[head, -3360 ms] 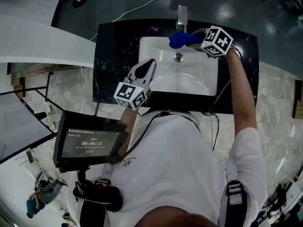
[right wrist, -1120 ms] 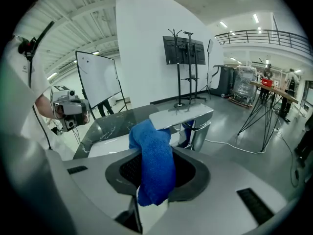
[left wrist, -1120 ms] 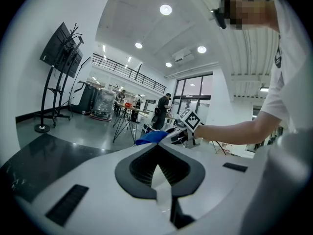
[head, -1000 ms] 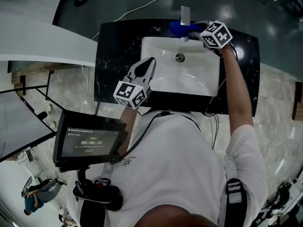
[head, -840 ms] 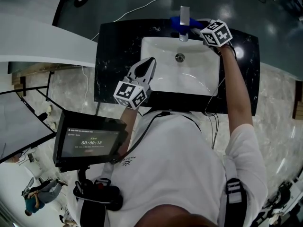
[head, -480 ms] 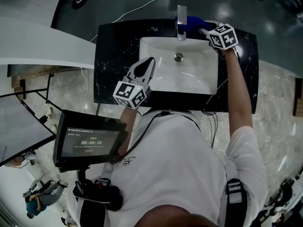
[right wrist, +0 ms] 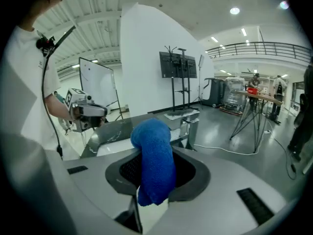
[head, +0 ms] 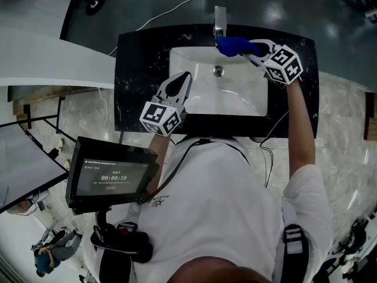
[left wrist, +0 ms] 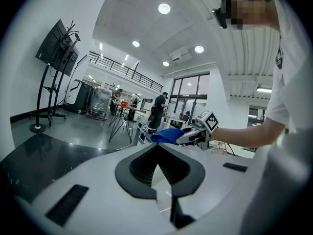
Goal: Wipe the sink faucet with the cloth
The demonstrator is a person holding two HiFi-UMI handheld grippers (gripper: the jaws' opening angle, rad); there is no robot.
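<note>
Black stone surface (head: 141, 58) carries white sink (head: 235, 96), faucet (head: 220, 17) at basin's 12 o'clock. Right claw (head: 252, 46) clamps blue cloth (head: 232, 45), bulk protruding forward as wiping pad, just beside faucet's 4 o'clock. Left claw (head: 187, 76) closed, empty, parked at basin's 8 o'clock, likely clearing room.

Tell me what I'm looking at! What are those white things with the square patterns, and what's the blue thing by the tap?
No robot here: a person holds a pinching tool, called a gripper, in each hand. One picture comes from a camera on the person's head, looking down at a white sink in a black counter. The other two come from cameras riding on the grippers. The right gripper pinches a blue cloth beside the faucet. The left gripper is shut and empty, by the sink's front-left corner. The patterned cubes are parts of the grippers.
</note>
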